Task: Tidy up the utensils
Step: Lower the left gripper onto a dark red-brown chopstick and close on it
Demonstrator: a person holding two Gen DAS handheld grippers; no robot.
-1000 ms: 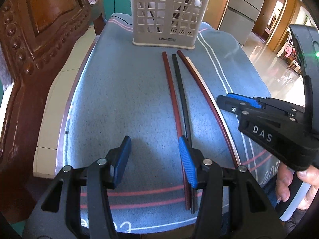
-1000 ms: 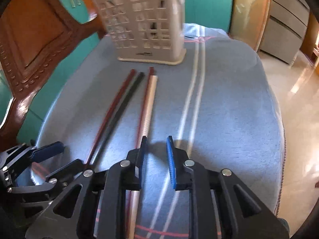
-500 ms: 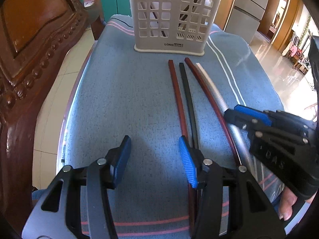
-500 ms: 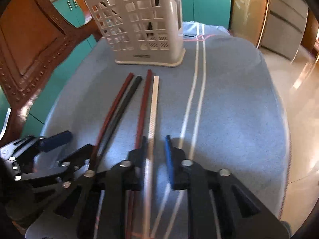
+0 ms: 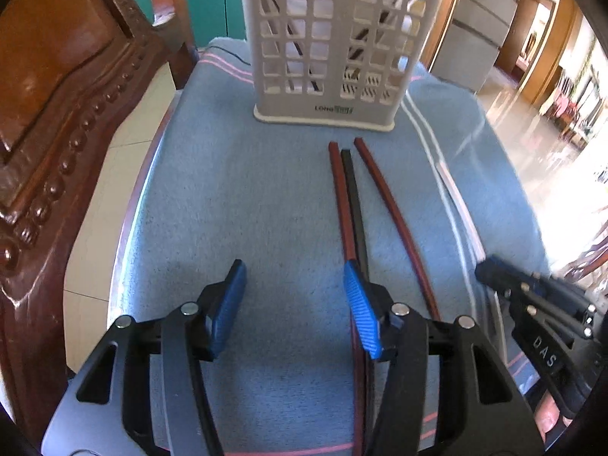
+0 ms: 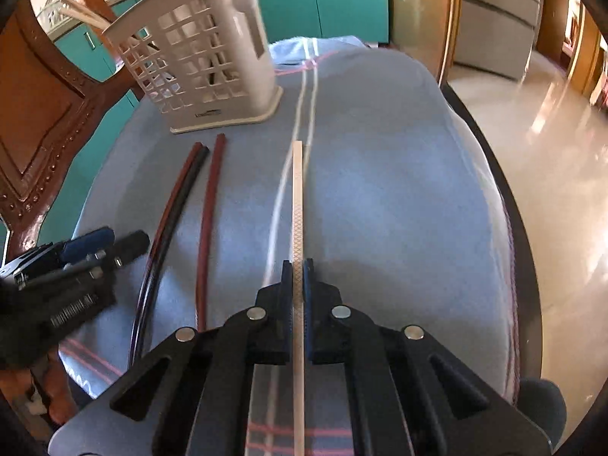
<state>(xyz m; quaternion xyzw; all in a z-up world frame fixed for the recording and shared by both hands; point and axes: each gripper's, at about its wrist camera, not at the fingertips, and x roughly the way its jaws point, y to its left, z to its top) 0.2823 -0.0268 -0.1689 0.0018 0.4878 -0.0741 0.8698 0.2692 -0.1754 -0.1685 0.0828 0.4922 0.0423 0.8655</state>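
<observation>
- Your right gripper (image 6: 297,279) is clamped on the pale chopstick (image 6: 297,205), both pads pressing its sides; the stick runs straight toward twelve o'clock from the jaws in the right wrist view.
- Your left gripper (image 5: 294,304) stands about half open with nothing between its pads; the right-hand pad hangs over the near ends of a dark red chopstick (image 5: 341,205) and a black chopstick (image 5: 355,209).
- Those two lie touching side by side on the blue cloth (image 5: 228,197); a second dark red chopstick (image 5: 395,220) lies just beside them, toward three o'clock.
- The lattice utensil holder (image 5: 334,45) stands upright at twelve o'clock, just beyond the far tips of the sticks, with some utensils already inside.
- I judge the step in hand to be the pick-up of the pale stick, with three sticks left on the cloth.
- Next you likely need to lift it clear, tip it toward upright and bring it over the holder's open top before letting go.
</observation>
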